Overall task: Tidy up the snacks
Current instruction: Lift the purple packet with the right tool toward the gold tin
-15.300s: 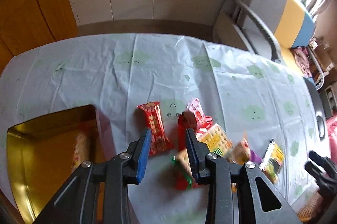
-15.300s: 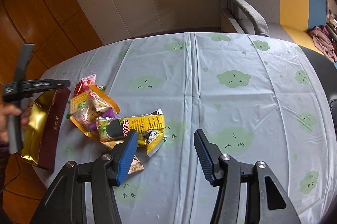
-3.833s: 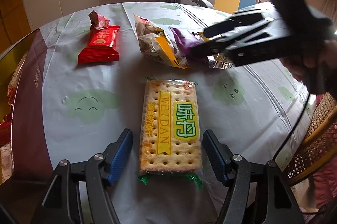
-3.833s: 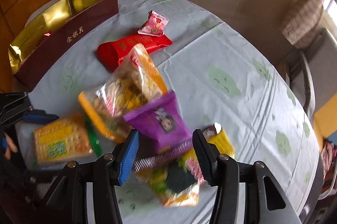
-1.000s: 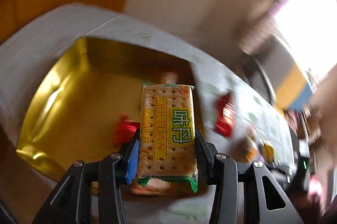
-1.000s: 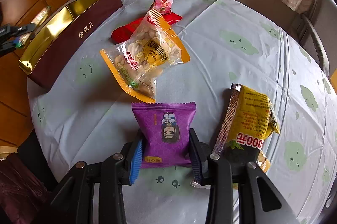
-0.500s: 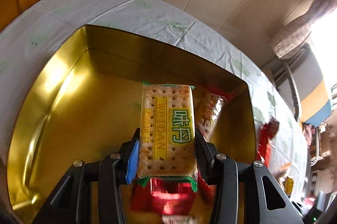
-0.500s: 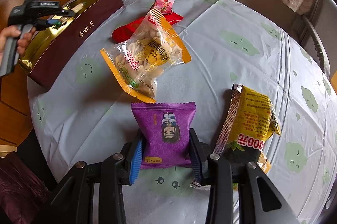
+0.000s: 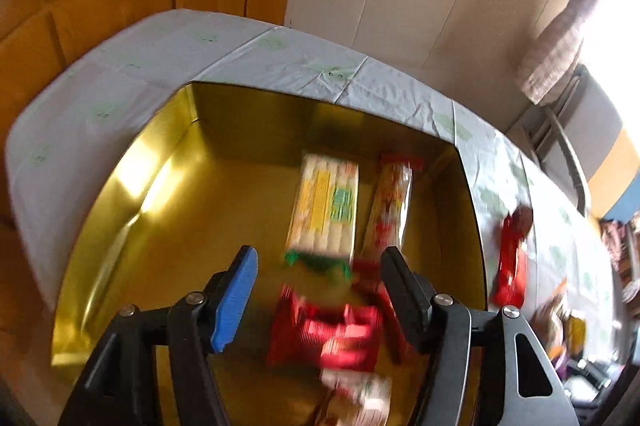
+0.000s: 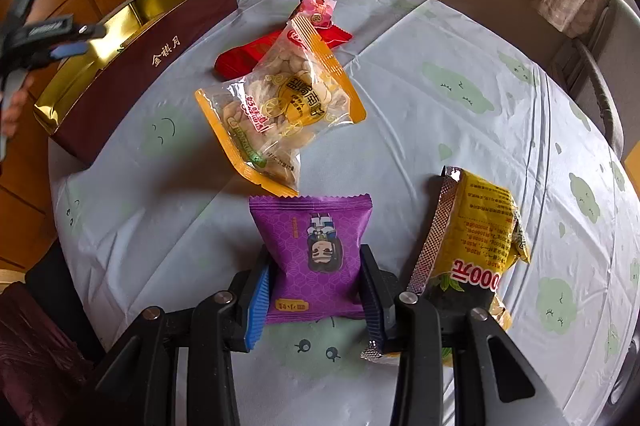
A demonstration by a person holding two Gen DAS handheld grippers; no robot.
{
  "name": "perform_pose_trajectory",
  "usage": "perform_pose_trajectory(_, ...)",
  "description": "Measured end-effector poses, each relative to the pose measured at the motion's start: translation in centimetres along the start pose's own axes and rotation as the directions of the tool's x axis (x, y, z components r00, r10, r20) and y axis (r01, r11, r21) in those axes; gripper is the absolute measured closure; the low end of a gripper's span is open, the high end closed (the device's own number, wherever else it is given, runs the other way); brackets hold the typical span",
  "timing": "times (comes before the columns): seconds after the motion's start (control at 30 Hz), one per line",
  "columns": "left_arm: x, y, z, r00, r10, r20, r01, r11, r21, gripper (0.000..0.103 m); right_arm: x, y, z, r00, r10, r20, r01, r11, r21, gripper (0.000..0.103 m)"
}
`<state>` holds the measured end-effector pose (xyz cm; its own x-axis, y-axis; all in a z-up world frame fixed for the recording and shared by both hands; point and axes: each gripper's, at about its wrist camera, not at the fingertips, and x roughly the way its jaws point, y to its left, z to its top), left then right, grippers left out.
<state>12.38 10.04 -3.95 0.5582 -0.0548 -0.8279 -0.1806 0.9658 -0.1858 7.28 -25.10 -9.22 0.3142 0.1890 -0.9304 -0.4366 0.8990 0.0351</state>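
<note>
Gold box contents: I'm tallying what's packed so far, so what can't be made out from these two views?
- Left wrist view: motion blur smears the cracker pack and red wrappers; print unreadable.
- Left wrist view: the pale packet is cut off by the bottom edge.
- Right wrist view: the gold box shows only its maroon wall; that wall hides the inside.
- Right wrist view: the left gripper is blurred.

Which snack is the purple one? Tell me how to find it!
Look at the round table with the pale cloth. Near its front edge, the right tool is shut on a purple packet, between the clear orange-edged bag and the yellow packet. It is the only purple one, with a cartoon face.
</note>
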Motion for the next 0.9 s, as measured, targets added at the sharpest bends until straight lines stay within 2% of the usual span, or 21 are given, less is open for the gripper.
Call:
perform_pose_trajectory(0.2,-3.2,-0.3,-3.9,0.999,0.029,0.044,-0.031,0.998,0.047,0.038,-0.1,0.6,-0.2,1.000,-0.018,0.008,0.018,1.000,-0.013,0.063)
perform_pose_trajectory(0.4,-5.6,-1.1,-6.5,0.993,0.041,0.108,-0.054,0.991,0.119,0.032,-0.1,1.1,-0.6,0.999,-0.037,0.012,0.037,0.999,-0.012,0.063)
perform_pose_trajectory(0.6,-6.3,-1.2,-7.5,0.992,0.036,0.119,-0.052,0.989,0.135,0.031,-0.4,1.3,-0.9,0.999,-0.039,0.006,0.039,0.999,-0.005,0.063)
perform_pose_trajectory(0.9,-7.2,-1.1,-8.2,0.991,0.015,0.136,-0.035,0.989,0.141,0.029,-0.6,2.5,-1.4,0.995,-0.098,-0.004,0.098,0.995,0.010,0.063)
